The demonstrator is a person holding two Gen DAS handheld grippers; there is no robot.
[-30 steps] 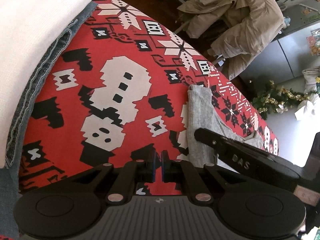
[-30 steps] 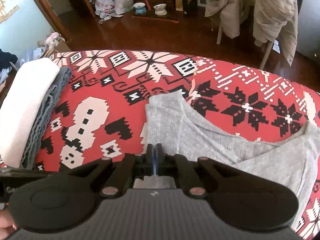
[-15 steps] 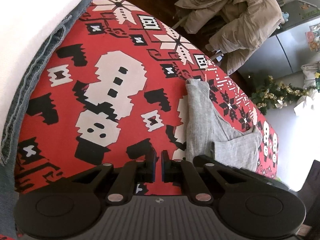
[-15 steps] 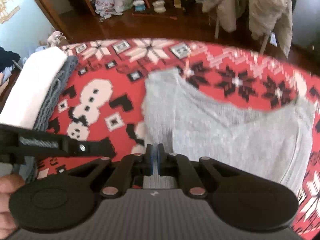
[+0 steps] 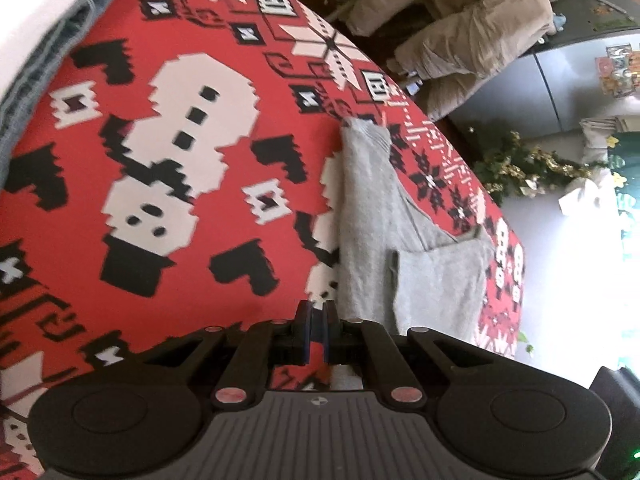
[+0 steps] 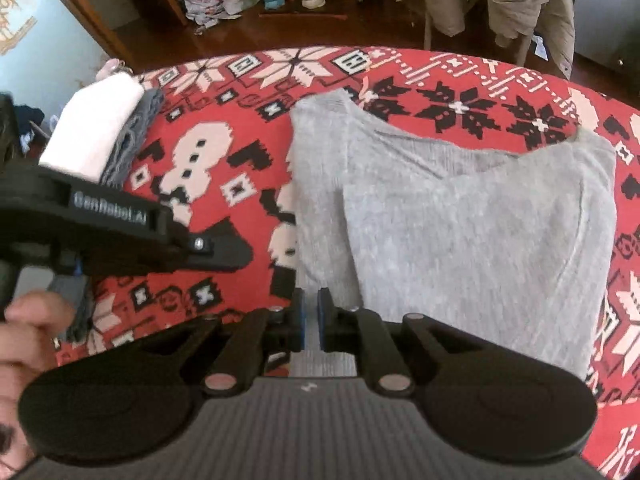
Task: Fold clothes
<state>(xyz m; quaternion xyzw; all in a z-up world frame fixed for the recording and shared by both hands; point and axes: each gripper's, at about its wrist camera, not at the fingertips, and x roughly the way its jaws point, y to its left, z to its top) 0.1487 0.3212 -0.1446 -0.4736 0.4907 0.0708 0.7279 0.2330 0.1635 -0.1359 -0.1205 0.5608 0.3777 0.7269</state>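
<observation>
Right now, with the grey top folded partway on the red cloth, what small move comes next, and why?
Probably draw the right gripper clear of the grey top. Its jaws are opening with a strip of grey fabric seen in the gap, and one side of the top already lies folded over the middle. The left gripper is shut, with only the red cloth seen beyond it.

Garment: soft grey knit top (image 6: 460, 216), partly folded, flat on red patterned cloth (image 6: 460, 80)
Right gripper (image 6: 311, 322): jaws opening, nothing between them
Stack: white folded cloth (image 6: 94, 136) far left
</observation>
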